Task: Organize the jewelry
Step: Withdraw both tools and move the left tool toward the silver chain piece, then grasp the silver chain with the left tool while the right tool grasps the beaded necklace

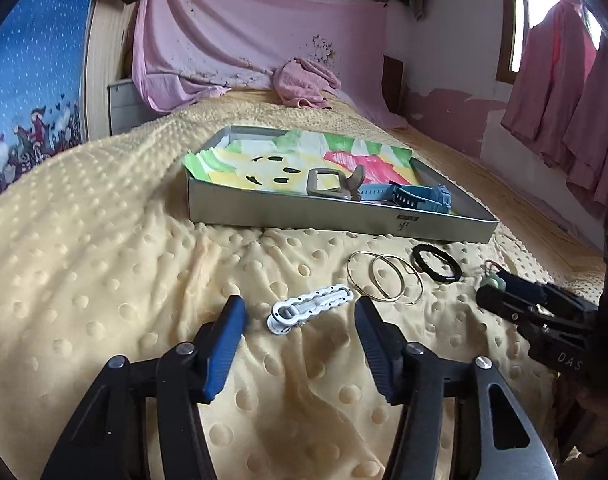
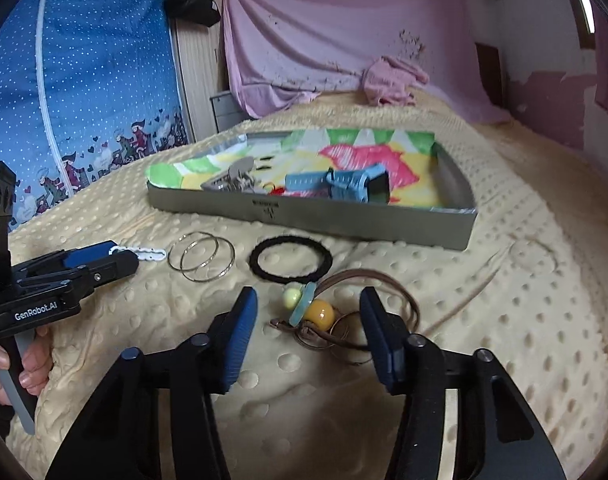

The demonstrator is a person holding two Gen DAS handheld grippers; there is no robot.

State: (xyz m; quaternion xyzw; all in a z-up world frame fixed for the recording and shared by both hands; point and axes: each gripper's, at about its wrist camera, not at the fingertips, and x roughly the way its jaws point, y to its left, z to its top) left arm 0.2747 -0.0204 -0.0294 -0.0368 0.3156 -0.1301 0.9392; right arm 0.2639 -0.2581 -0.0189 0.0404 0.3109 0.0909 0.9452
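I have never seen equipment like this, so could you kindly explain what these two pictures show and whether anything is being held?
No robot here: a person holds a pair of two-finger tongs in each hand, with a camera on each looking forward along its fingers. One picture comes from the left tongs, the other from the right tongs.

On the yellow dotted blanket lie a white hair clip, thin gold hoops, a black hair tie and a beaded cord necklace. The grey tray already holds a blue watch.

Nothing is held: the left tongs flank the clip, the right tongs flank the necklace.
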